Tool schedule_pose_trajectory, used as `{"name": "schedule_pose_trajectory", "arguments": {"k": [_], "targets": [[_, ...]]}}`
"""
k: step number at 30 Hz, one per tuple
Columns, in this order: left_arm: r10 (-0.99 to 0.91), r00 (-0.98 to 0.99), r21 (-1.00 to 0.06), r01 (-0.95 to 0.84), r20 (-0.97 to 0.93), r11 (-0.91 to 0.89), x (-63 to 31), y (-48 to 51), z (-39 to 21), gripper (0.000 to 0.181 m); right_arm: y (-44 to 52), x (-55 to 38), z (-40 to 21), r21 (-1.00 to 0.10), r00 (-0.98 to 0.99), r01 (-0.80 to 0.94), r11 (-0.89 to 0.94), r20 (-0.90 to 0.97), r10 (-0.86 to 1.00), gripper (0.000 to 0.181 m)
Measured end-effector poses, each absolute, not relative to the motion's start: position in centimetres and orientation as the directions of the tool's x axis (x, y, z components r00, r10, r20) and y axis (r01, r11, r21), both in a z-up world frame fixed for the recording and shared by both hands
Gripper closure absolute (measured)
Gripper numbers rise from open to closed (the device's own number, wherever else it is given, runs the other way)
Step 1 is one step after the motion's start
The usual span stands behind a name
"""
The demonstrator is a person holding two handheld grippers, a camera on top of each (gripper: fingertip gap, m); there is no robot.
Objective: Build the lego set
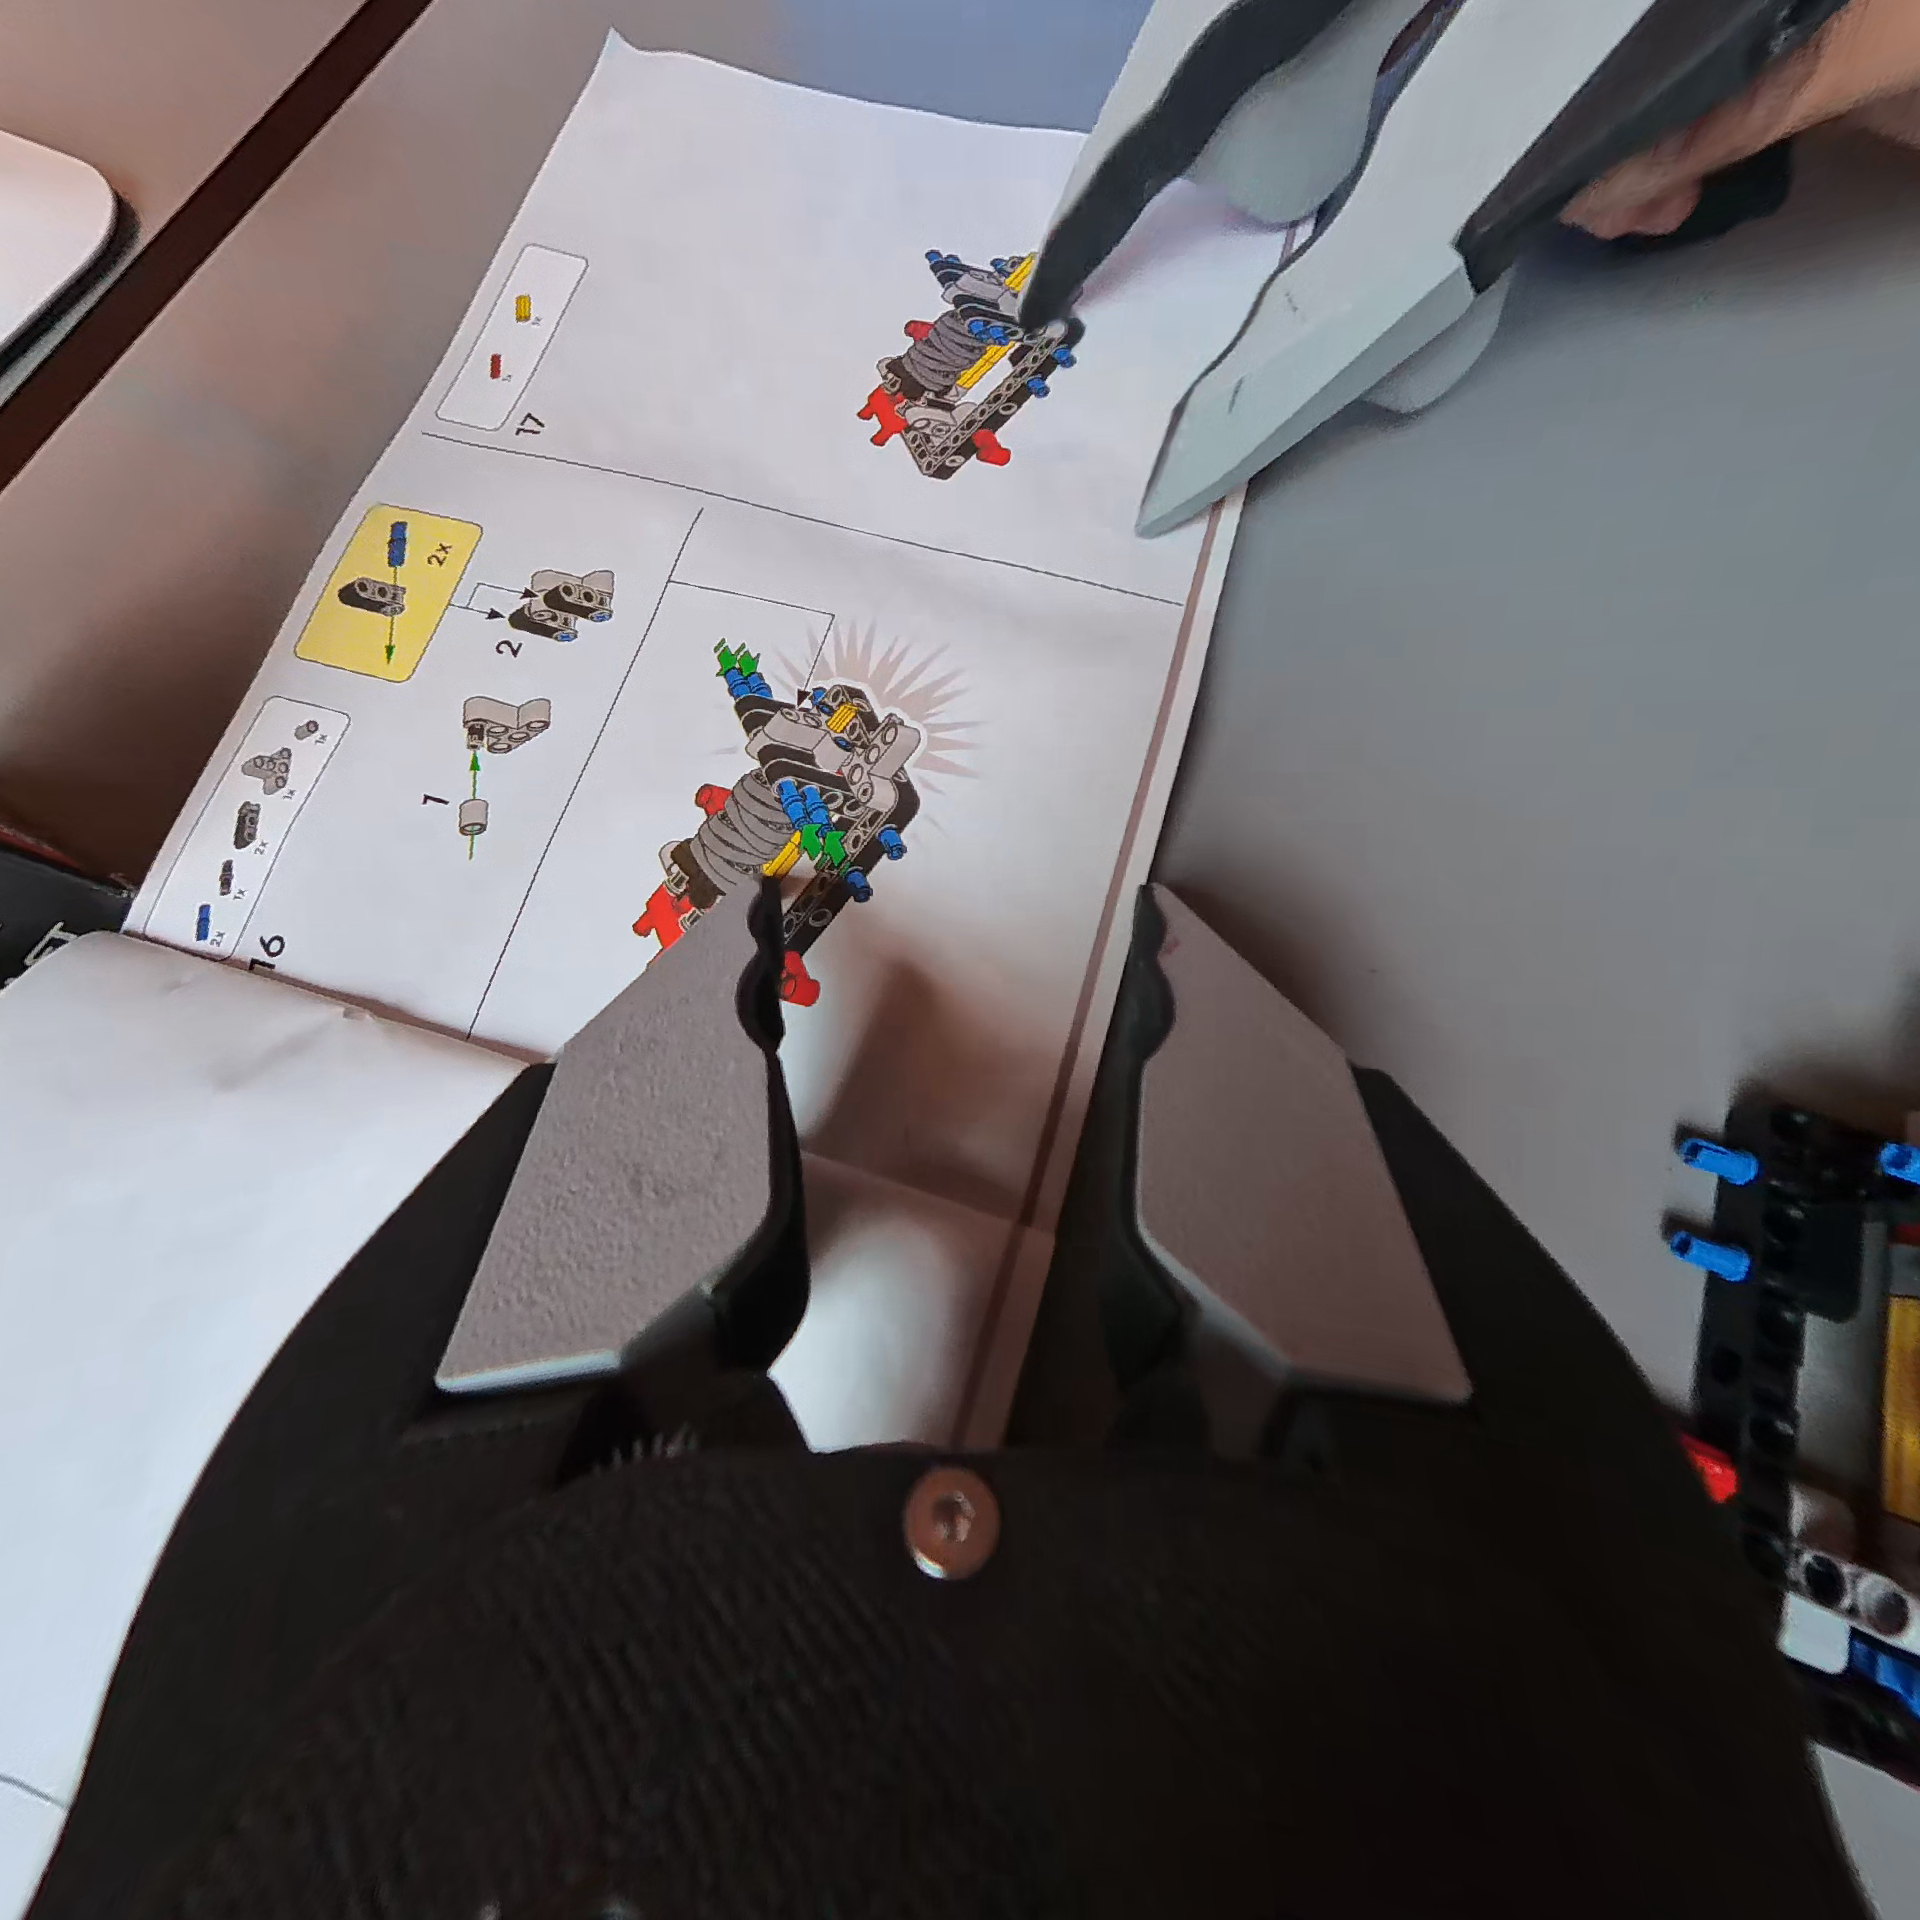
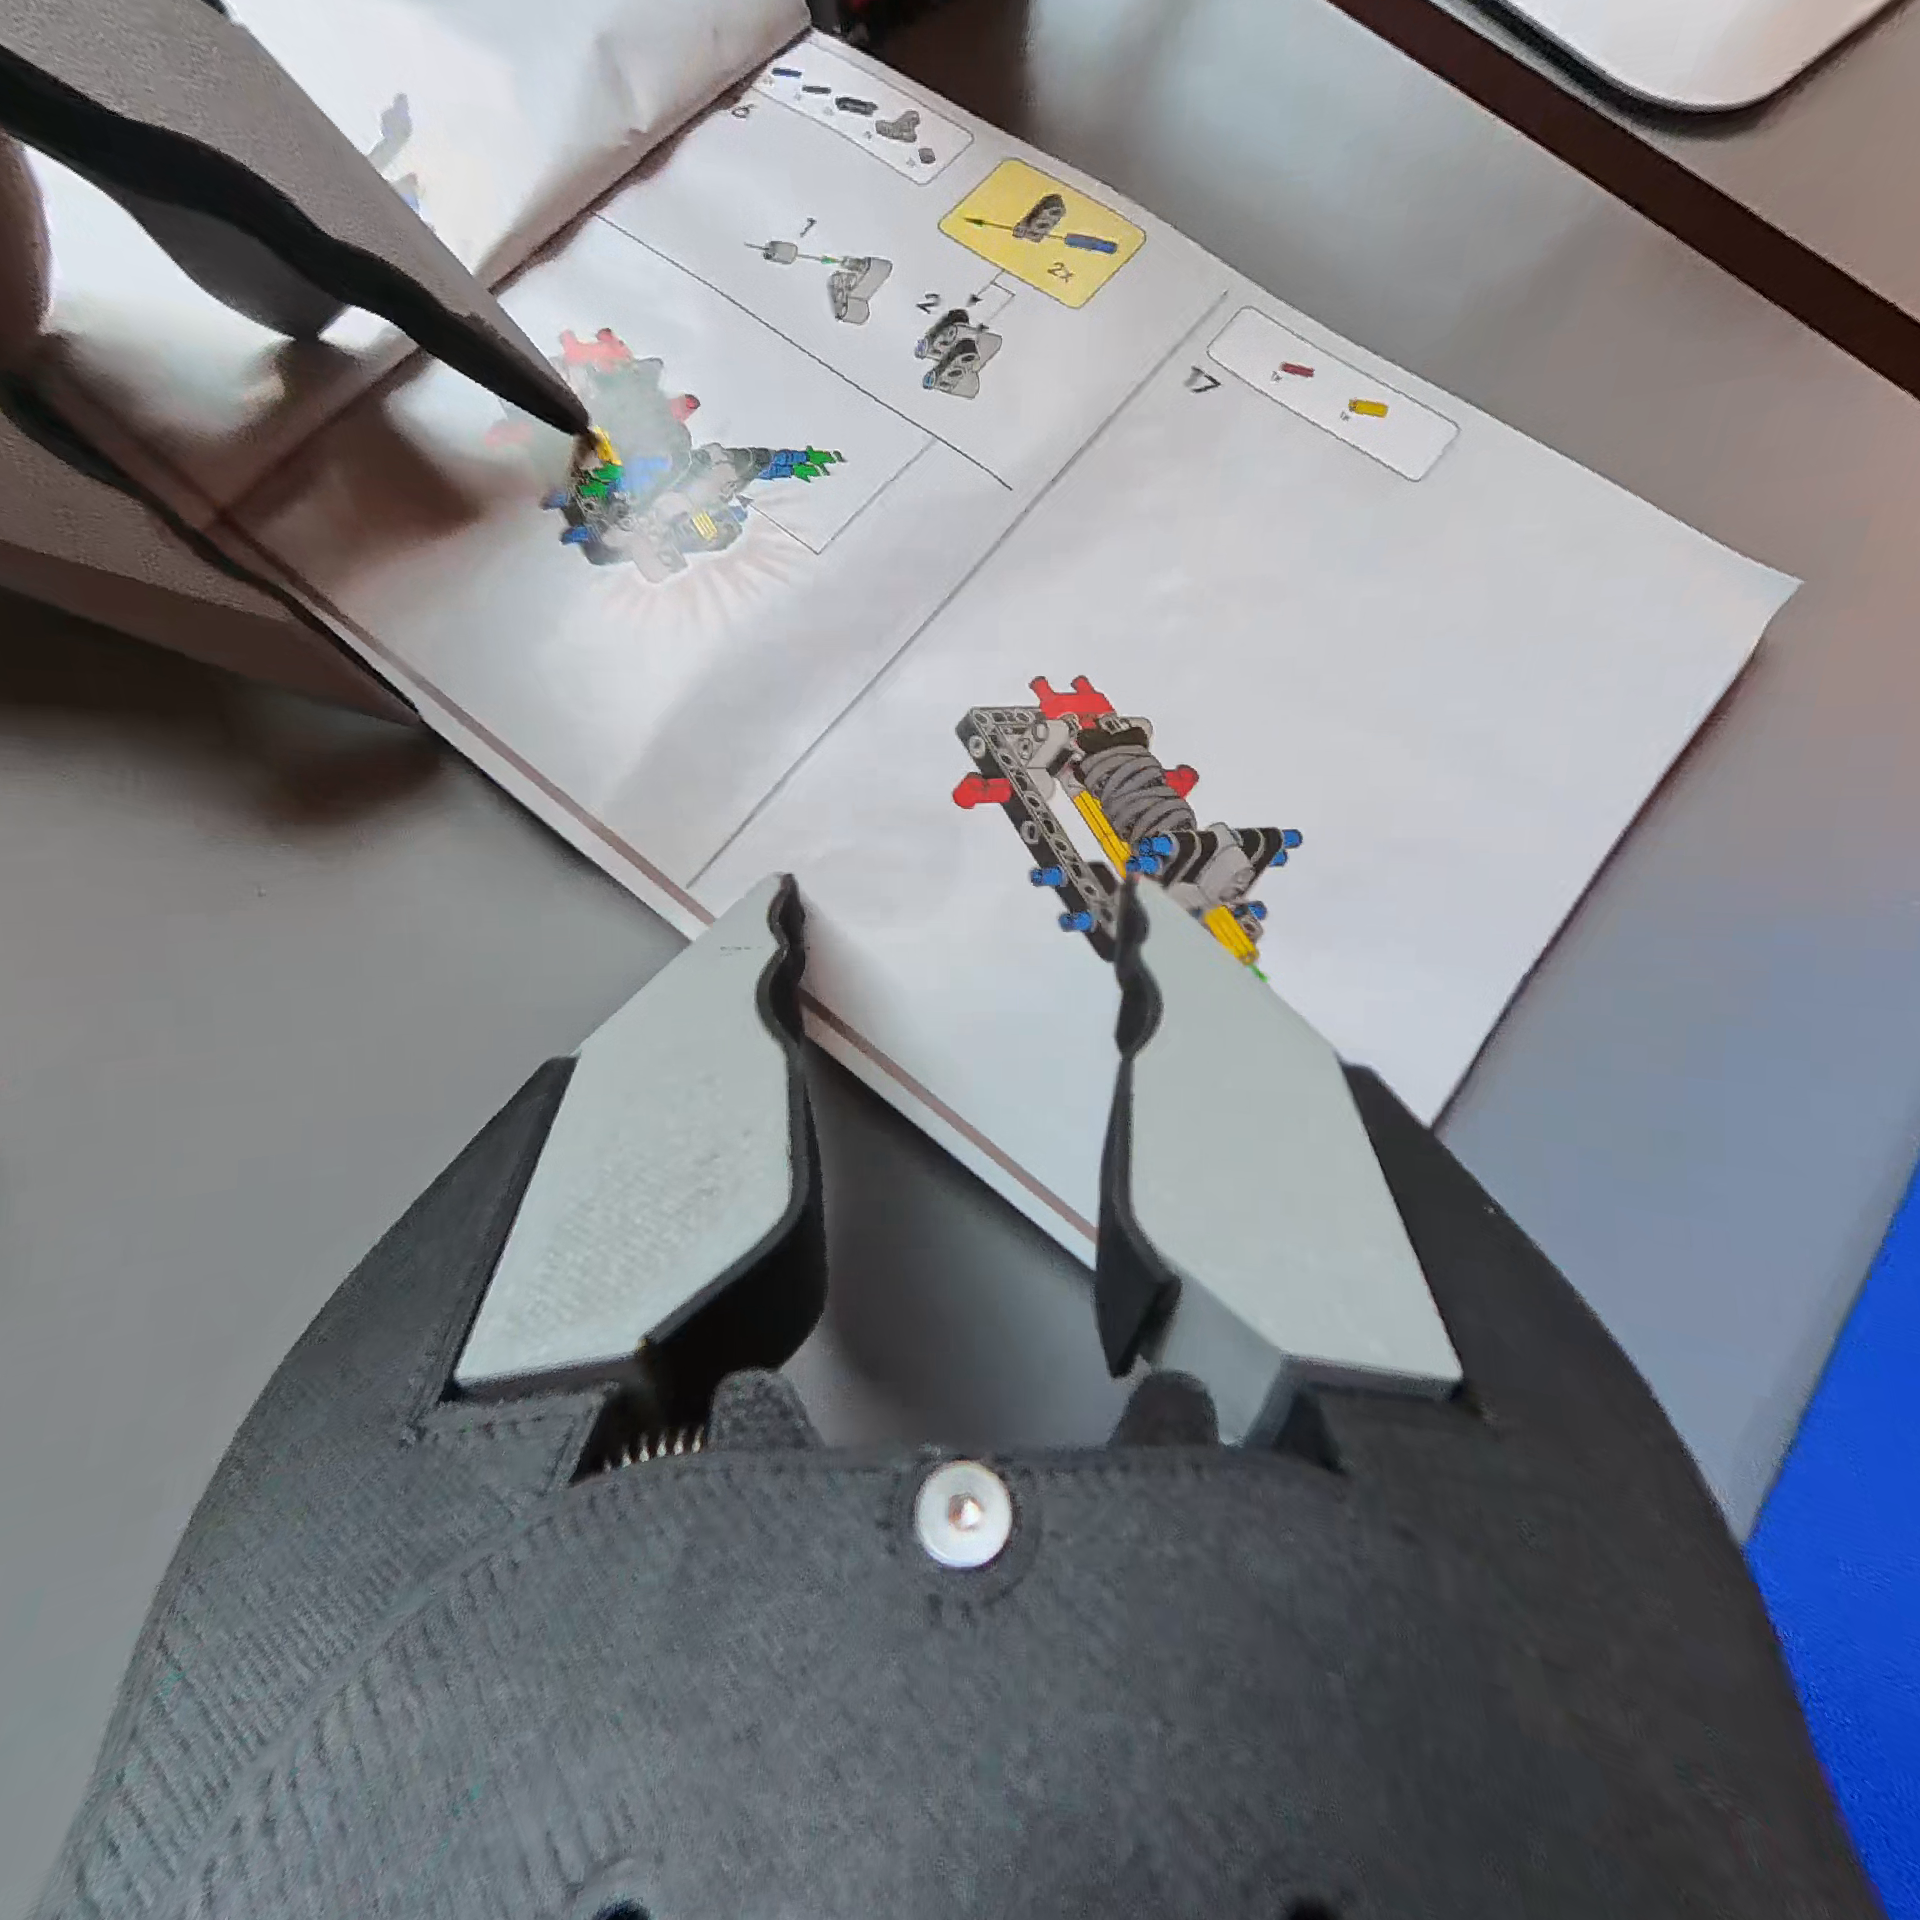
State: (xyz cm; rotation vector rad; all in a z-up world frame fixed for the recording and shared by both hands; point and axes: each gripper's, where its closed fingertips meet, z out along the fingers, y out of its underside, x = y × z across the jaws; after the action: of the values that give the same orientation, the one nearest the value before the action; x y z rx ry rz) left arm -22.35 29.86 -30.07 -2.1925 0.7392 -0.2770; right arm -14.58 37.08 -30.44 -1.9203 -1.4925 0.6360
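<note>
One booklet [image 1: 852,312]; two gaping grippers: left gripper [image 1: 956,904], right gripper [image 2: 956,894].

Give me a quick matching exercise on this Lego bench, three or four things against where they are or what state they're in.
Things:
1. left gripper
2. right gripper
3. instruction booklet
4. partly built Lego model

Places or states:
a. lying open on the table
b. at the right edge of the left wrist view
c. open, over the lower build drawing
d. open, over the upper build drawing

Pairs: 1-c, 2-d, 3-a, 4-b

black lego assembly [image 1: 1808,1403], blue pins, on table
</note>
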Motion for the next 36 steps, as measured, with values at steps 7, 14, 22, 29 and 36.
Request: {"name": "schedule_pose_trajectory", "arguments": {"k": [7,14,22,29,36], "targets": [[-0.586,0.806,-0.731,-0.451,-0.086,-0.512,-21.6,30.1,-30.3,0.104,35.2,-16.5,-30.3,-0.76,0.183,0.633,-0.146,-0.037,0.982,0.131],[-0.588,0.801,-0.755,-0.455,-0.115,-0.473,-20.6,30.4,-29.7,0.109,34.9,-16.9,-30.2,-0.763,0.165,0.631,-0.141,-0.045,0.985,0.132],[-0.595,0.786,-0.809,-0.456,-0.169,-0.371,-20.4,30.4,-28.0,0.143,34.5,-16.9,-29.7,-0.77,0.132,0.604,-0.203,-0.155,0.979,0.124],[-0.596,0.79,-0.819,-0.432,-0.141,-0.379,-21.2,30.2,-27.9,0.181,34.9,-14.7,-27.7,-0.815,0.012,0.573,-0.093,-0.104,0.994,0.112],[-0.57,0.821,-0.869,-0.275,0.011,-0.413,-22.4,30.3,-26.8,0.181,35.8,-11.4,-27.9,-0.686,-0.04,0.71,0.16,0.187,0.982,0.117]]}}
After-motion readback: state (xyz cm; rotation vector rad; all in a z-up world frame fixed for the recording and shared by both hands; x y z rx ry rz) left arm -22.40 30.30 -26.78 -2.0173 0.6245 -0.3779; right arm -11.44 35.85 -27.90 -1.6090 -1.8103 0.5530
